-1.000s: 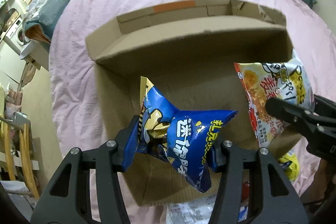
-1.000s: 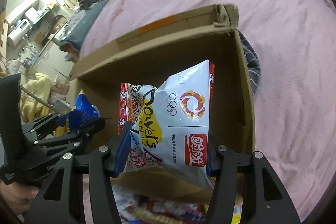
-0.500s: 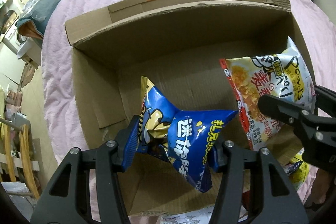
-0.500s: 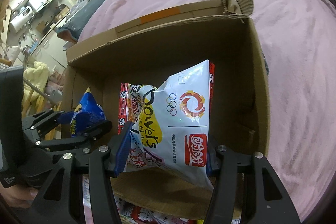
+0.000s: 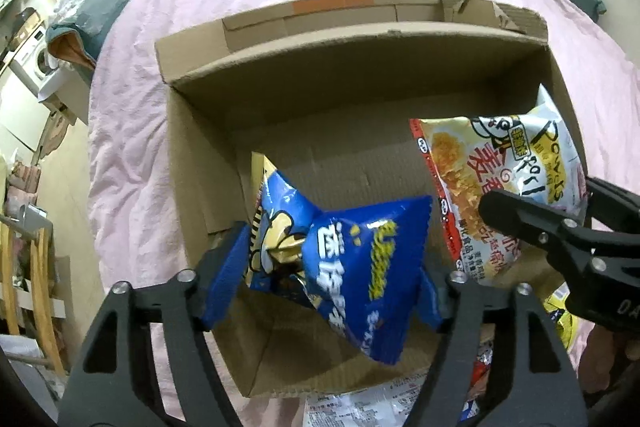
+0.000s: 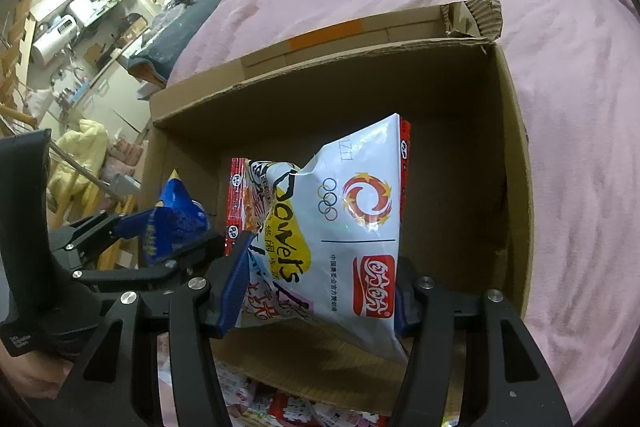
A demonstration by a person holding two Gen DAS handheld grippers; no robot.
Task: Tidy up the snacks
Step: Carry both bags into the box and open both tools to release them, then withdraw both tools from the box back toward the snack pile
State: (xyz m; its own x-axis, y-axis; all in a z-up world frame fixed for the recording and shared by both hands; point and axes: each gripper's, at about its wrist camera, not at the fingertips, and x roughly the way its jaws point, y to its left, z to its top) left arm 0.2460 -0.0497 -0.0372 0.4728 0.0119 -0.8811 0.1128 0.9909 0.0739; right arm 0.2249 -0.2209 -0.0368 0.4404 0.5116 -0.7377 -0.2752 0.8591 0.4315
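Observation:
An open cardboard box [image 5: 280,67] [image 6: 516,155] lies on a pink bedspread. My left gripper [image 5: 324,279] is shut on a blue snack bag [image 5: 352,267] and holds it over the box's near left part. My right gripper [image 6: 320,287] is shut on a white and yellow snack bag [image 6: 352,227], held over the box's near right part. In the left wrist view the white bag [image 5: 500,187] and the right gripper [image 5: 560,227] show at right. In the right wrist view the blue bag [image 6: 172,223] and left gripper [image 6: 132,243] show at left.
More snack packets [image 5: 360,403] [image 6: 296,407] lie on the bed in front of the box's near wall. The pink bedspread [image 5: 200,27] surrounds the box. The bed's left edge drops to a floor with furniture and a washing machine [image 5: 36,67].
Both grippers first moved forward and lower toward the box with their bags, then drew back and up a little. The grips are unchanged.

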